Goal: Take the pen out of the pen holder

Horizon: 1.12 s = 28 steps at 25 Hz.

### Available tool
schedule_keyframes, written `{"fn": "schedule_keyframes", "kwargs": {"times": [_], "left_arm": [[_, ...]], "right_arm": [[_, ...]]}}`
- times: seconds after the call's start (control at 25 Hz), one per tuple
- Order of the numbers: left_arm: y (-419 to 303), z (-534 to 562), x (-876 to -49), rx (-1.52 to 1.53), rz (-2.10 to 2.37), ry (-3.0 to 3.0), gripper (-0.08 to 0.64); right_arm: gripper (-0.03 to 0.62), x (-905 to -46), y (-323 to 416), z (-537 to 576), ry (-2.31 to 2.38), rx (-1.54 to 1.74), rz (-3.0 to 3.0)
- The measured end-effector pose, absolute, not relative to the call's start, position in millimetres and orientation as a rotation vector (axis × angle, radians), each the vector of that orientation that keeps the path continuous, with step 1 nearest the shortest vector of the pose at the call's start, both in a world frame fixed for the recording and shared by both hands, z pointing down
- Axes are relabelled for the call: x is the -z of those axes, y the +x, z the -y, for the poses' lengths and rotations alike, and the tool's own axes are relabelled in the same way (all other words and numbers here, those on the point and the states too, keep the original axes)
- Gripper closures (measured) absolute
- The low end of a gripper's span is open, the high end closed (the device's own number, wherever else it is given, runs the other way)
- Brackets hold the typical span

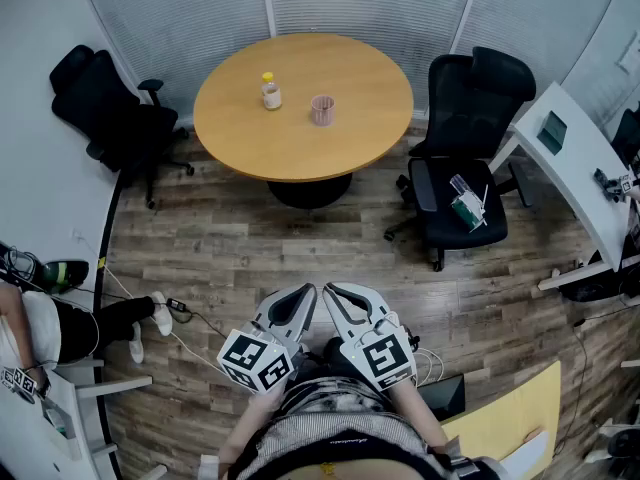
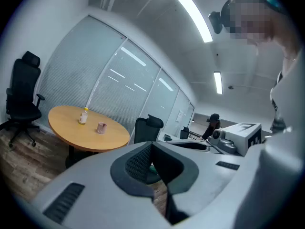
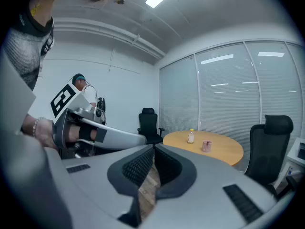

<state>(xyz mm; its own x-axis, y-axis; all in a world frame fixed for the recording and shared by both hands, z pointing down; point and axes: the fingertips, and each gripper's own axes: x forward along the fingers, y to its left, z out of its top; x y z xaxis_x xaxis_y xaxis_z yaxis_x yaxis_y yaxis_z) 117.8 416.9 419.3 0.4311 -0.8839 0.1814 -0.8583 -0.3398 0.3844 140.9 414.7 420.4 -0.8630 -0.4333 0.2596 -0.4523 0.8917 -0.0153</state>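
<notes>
Holder (image 1: 322,109), a pink cup on the table (image 1: 355,143), stands well ahead of both claws, beside a bottle (image 1: 270,91); no pen can be made out at this range. Left claw (image 1: 303,294) and right claw (image 1: 335,292) are closed and empty. Best to walk up, open one claw, and come down straight over the rim.

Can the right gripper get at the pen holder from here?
Probably not: the right gripper is shut and far back, with floor between it and the table bearing the pen holder. Nothing blocks the way; stepping closer should do.
</notes>
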Motion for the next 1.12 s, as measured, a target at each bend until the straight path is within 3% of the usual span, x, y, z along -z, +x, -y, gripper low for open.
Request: {"fn": "schedule_keyframes", "kwargs": {"times": [1.12], "left_arm": [[97.6, -355.9, -434.3, 0.104, 1.484, 2.21, 0.557]], "right_arm": [[0.561, -430.4, 133.0, -340.0, 0.677, -0.1, 2.825]]}}
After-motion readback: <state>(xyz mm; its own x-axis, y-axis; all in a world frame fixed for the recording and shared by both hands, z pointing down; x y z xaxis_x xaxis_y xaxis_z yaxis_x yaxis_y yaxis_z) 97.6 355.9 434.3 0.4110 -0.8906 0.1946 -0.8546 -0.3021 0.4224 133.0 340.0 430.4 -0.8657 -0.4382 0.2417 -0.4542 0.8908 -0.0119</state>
